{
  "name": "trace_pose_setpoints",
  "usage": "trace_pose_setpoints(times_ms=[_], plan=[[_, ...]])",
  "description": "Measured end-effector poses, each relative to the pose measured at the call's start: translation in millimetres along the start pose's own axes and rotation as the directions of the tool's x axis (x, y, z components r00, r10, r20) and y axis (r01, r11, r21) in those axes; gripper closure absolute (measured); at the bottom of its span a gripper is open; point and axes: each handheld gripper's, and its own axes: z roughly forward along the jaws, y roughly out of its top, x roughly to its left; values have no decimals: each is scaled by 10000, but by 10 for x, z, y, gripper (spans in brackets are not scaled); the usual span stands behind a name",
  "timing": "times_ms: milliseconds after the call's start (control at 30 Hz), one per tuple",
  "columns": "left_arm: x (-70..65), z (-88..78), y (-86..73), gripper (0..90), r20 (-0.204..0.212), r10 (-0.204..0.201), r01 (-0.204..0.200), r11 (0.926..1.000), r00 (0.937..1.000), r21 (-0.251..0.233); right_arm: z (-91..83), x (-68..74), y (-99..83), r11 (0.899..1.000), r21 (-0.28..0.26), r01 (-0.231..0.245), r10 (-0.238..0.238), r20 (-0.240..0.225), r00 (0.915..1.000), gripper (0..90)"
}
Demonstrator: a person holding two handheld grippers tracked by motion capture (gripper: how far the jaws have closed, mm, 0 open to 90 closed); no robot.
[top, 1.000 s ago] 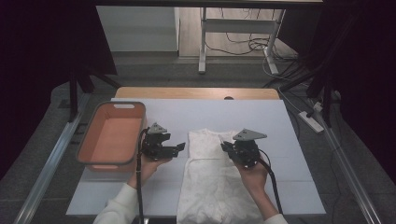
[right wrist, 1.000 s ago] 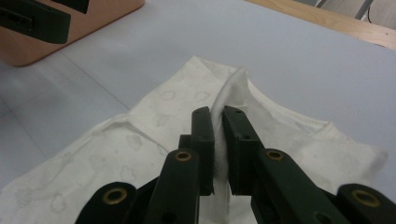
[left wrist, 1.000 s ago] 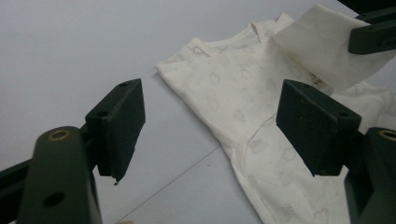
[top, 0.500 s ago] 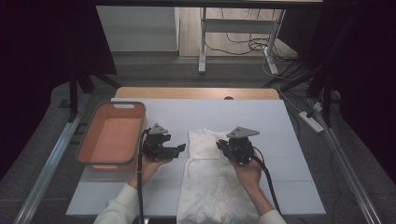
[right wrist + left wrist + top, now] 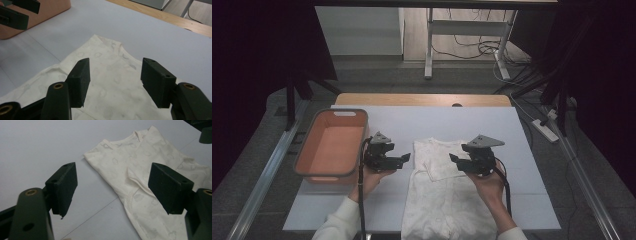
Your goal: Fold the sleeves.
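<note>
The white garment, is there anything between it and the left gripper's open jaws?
Nothing visible. The left gripper hangs open beside the white garment, with bare grey table cover between them. The orange bin sits on its other side.

**What else sits around your work area**

You have an orange bin (image 5: 331, 147) near the left edge of the white tabletop (image 5: 472, 122). Past the far edge, a wooden strip (image 5: 422, 99) shows. Beyond that, cables (image 5: 472, 47) lie on the floor beside a metal stand (image 5: 430, 45), and a power strip (image 5: 544, 129) lies at right.
</note>
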Motion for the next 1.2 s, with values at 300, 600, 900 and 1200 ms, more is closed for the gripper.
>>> trace_pose_setpoints(times_ms=[300,600,900,1200], plan=[[-21,1,20,236,46,66,-65,10000,10000,-33,-150,-166,-135,9998,137,163,-162,-73,9998,383],[-24,12,37,235,91,144,-144,9999,9999,-20,-269,-358,-234,9999,139,2,-1,-62,10000,377],[-47,-6,83,235,147,259,-257,9996,9996,-133,-298,-440,-253,9998,194,-35,35,-18,10000,375],[-73,56,163,232,246,571,-570,9984,9981,-64,-265,-492,-252,9996,273,63,-66,88,9999,373]])
